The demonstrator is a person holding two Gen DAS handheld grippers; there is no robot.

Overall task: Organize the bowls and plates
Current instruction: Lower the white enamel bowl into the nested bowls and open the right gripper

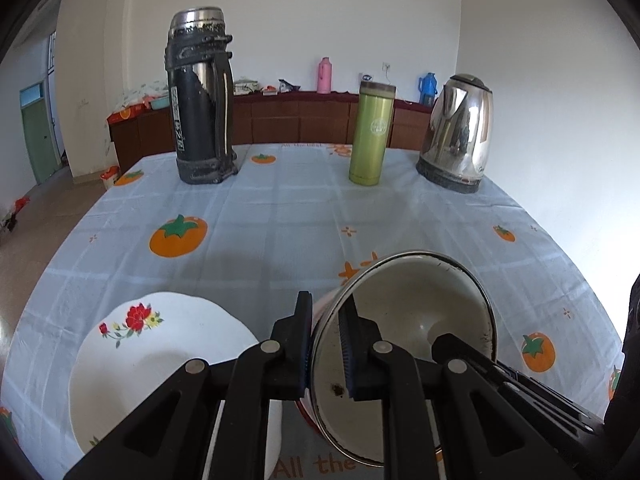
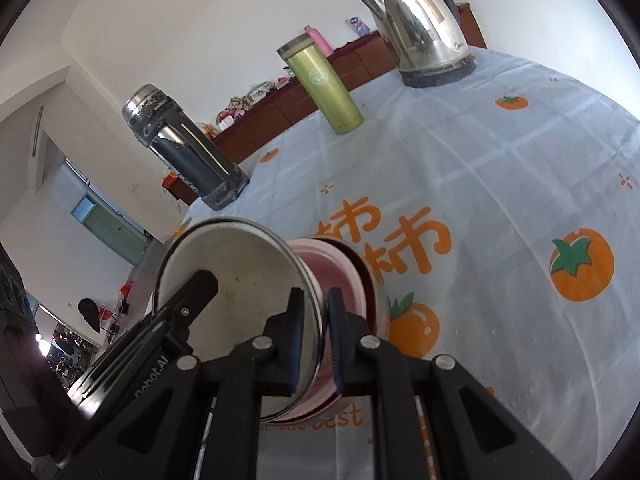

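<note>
Spread with a tomato-print tablecloth (image 1: 280, 208), the table carries a flowered plate (image 1: 160, 360) beside which the left gripper (image 1: 326, 344) and right gripper (image 2: 314, 340) each pinch opposite rim edges of the enamel bowl (image 1: 408, 320), tilted and seemingly sharing its weight for a steady carry.

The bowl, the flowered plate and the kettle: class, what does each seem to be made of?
Bowl: probably enamelled metal; glossy cream inside, thin steel-like rim, dark chipped spot.
Plate: likely glazed ceramic, possibly melamine; smooth white with a printed red flower.
Kettle: polished stainless steel, mirror reflections; dark base, probably plastic.
</note>
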